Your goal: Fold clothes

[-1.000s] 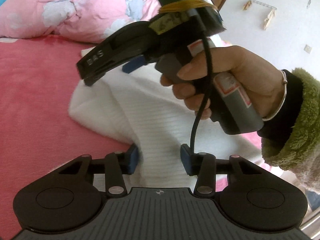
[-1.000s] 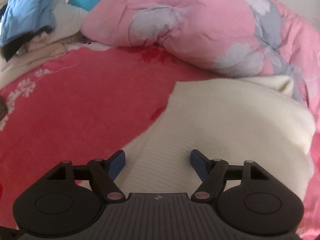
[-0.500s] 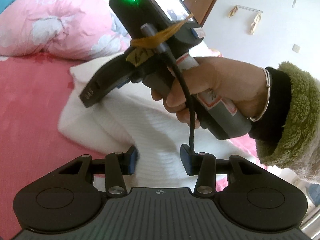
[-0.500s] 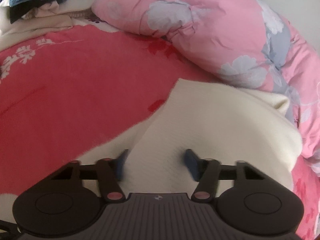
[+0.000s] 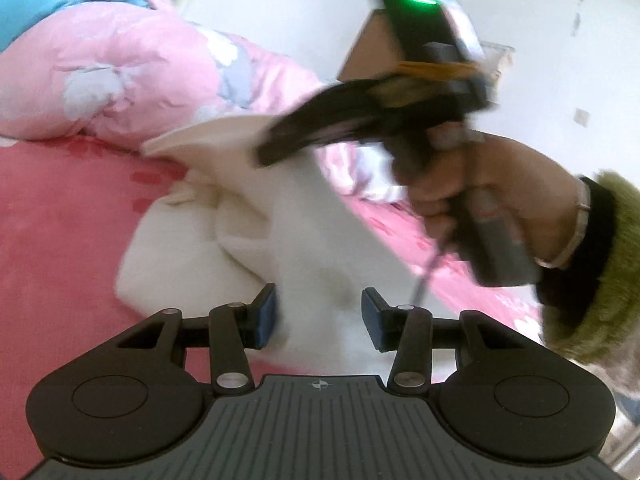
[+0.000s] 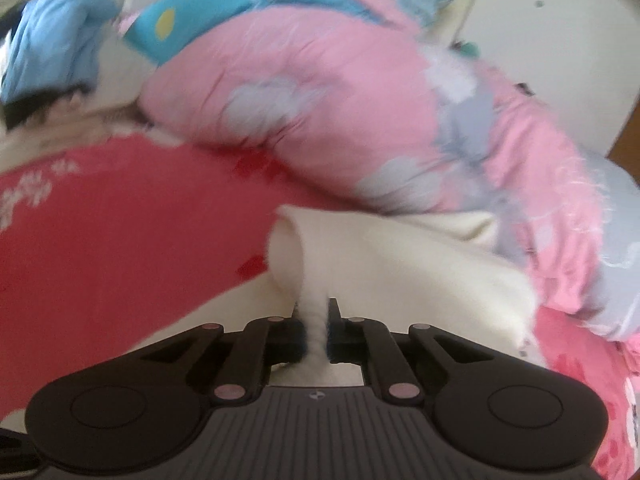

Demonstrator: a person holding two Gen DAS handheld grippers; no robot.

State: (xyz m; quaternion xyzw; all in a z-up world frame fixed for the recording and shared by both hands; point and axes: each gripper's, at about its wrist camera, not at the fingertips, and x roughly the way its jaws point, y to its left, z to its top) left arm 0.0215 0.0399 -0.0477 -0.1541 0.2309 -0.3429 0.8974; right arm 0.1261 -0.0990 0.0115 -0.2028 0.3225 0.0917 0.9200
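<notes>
1. The cream-white ribbed knit garment [image 6: 400, 272] lies bunched on the red bed [image 6: 120, 220], beside the pink quilt at its far edge.
2. My right tool [image 6: 316, 334] pinches a raised fold, nearer than the left.
3. My left tool [image 5: 318, 314] hangs spread over its near end.

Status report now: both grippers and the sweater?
Right gripper shut on white sweater, lifting a fold. Left gripper open over it. Pink quilt close behind.

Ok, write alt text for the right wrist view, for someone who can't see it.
The right gripper has its black, blue-padded fingers shut on a raised fold of a cream-white knitted garment lying on a red floral bedsheet. Behind it a puffy pink floral quilt is heaped. The picture is motion-blurred.
</notes>
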